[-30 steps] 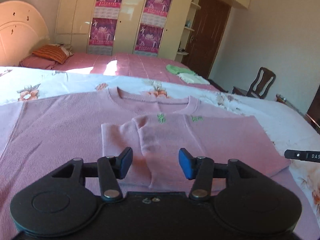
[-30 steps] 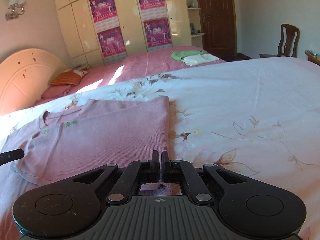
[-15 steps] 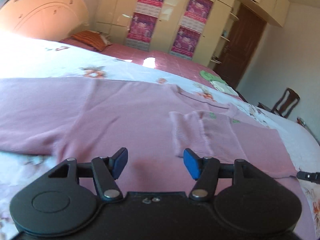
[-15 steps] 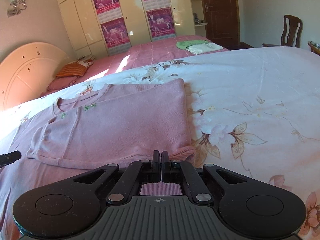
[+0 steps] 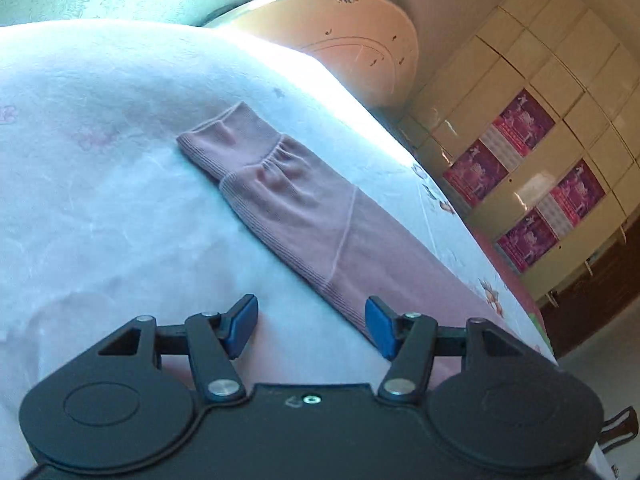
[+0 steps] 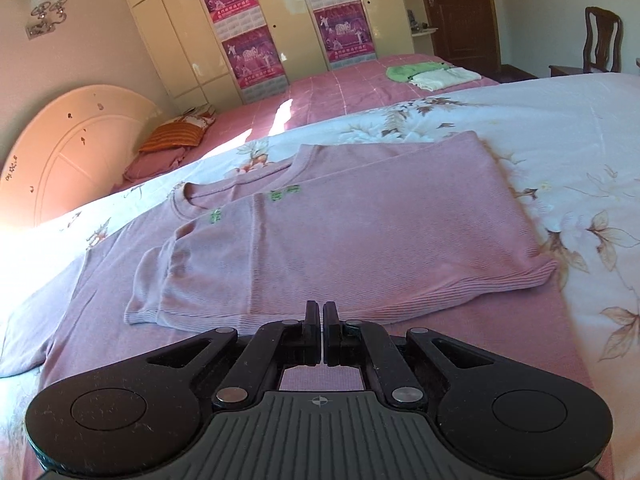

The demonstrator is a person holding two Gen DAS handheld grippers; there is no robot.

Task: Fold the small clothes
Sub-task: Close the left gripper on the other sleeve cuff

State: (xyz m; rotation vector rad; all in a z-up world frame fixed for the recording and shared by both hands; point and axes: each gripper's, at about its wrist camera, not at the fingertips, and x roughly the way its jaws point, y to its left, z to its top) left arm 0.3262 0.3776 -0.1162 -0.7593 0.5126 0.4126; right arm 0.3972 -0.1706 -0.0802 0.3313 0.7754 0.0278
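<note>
pink sweater point(image 6: 360, 240): lies flat on the bed point(image 6: 560, 128), chest up, neckline toward the far side; right side and right sleeve already folded in over the chest, forming a doubled panel with small green embroidery near the collar. left sleeve point(image 5: 304, 208) stretched out straight across the white floral bedspread, ribbed cuff point(image 5: 224, 140) at its far end, gathered just behind the cuff.

left gripper point(image 5: 310, 326): jaws wide apart, blue pads showing, holding nothing; hovers over the bedspread with the near edge of the sleeve just beside the right-hand pad.

right gripper point(image 6: 321, 330): jaws pressed together with only a hairline gap; positioned over the lower hem area of the sweater; no fabric visible between the tips.

containers: none visible in either view.

surroundings: second bed point(image 6: 360, 88) with pink cover beyond the first; on it an orange striped pillow point(image 6: 176, 136) and a small stack of folded green and white clothes point(image 6: 432, 74). rounded cream headboard point(image 6: 72, 148) at left. cream wardrobe point(image 6: 280, 20) bearing purple posters. wall lamp point(image 6: 46, 10). dark wooden door point(image 6: 456, 8) and wooden chair point(image 6: 600, 40) at right.
</note>
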